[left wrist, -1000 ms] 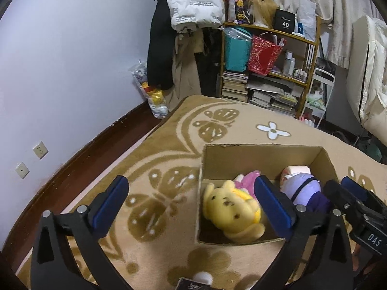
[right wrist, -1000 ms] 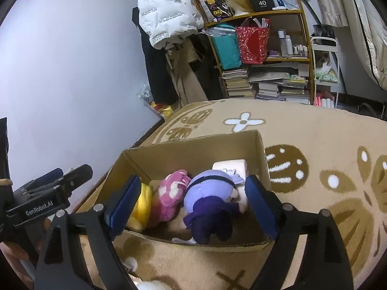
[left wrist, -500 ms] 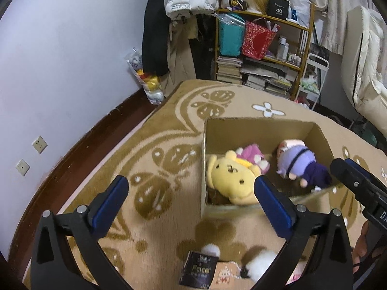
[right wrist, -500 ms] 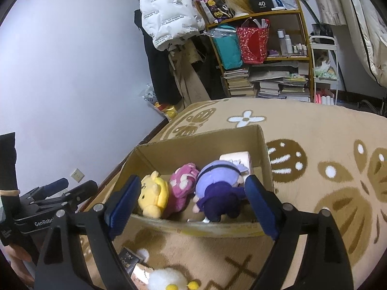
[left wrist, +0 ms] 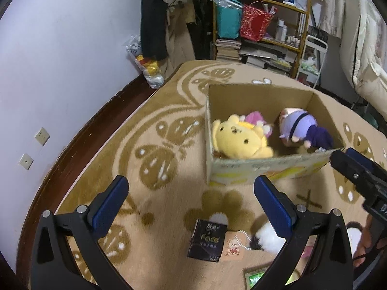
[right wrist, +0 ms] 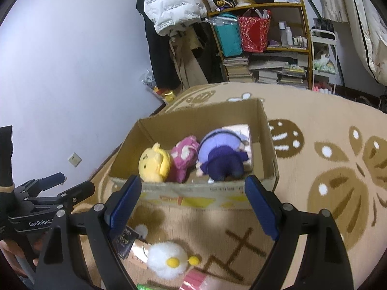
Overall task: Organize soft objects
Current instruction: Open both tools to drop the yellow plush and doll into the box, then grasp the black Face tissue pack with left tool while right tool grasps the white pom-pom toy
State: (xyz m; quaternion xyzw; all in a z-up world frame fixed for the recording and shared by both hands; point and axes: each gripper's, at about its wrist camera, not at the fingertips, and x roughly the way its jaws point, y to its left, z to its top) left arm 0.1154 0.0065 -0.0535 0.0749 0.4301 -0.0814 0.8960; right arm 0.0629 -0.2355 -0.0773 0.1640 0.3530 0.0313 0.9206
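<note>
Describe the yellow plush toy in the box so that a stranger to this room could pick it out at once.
Start at the open cardboard box on the tan patterned rug. Three plush toys lie in a row inside; take the one at the end nearest the lilac wall. It is the yellow bear-faced plush toy, beside the pink plush toy, with the purple-clothed doll further along.

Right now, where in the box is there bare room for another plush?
The cardboard box is free along its far wall, behind the yellow plush, pink plush and purple doll. Its near half is crowded. Outside, the white plush and black packet clutter the carpet.
</note>
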